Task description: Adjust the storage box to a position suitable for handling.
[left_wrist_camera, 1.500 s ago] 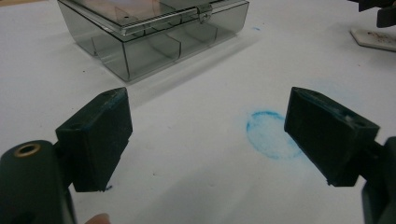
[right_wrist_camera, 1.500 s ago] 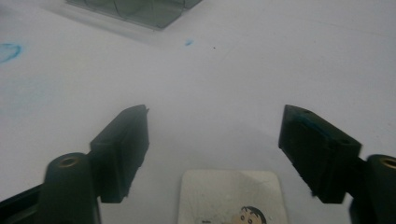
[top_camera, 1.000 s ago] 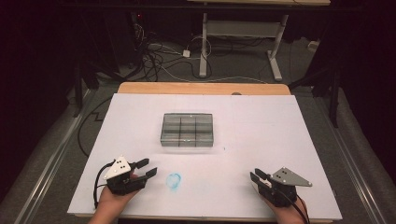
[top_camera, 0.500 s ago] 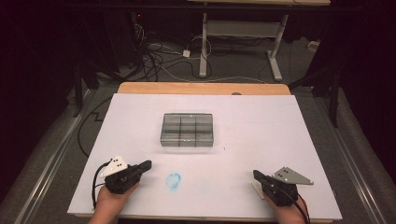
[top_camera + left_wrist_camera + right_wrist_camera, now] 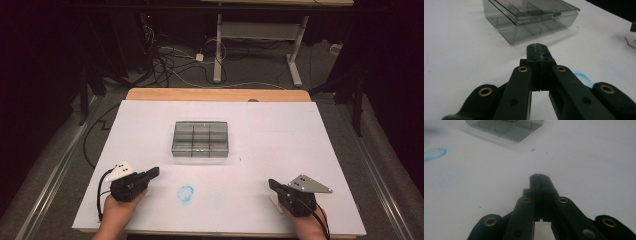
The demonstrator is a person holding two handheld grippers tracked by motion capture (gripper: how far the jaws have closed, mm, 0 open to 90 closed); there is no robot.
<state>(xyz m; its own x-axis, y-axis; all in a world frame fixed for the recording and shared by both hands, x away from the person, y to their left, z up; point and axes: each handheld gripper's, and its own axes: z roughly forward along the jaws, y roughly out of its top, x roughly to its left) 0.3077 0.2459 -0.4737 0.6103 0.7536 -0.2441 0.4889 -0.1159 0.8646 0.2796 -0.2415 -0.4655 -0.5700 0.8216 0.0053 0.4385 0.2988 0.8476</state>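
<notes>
nowhere did any readable writing show. both hands lay low at the near edge, left gripper and right gripper each closed on nothing, tips aimed inward toward the box, which sat well apart at mid-table, beyond a blue smudge.

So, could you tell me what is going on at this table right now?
A person holds a two-jaw gripper in each hand near the front edge of the white table. The left gripper and the right gripper both have their jaws shut with nothing between them; they have just closed. A clear compartment box, lid closed, sits untouched at the middle of the table, apart from both grippers. A blue smudge marks the surface between them.
</notes>
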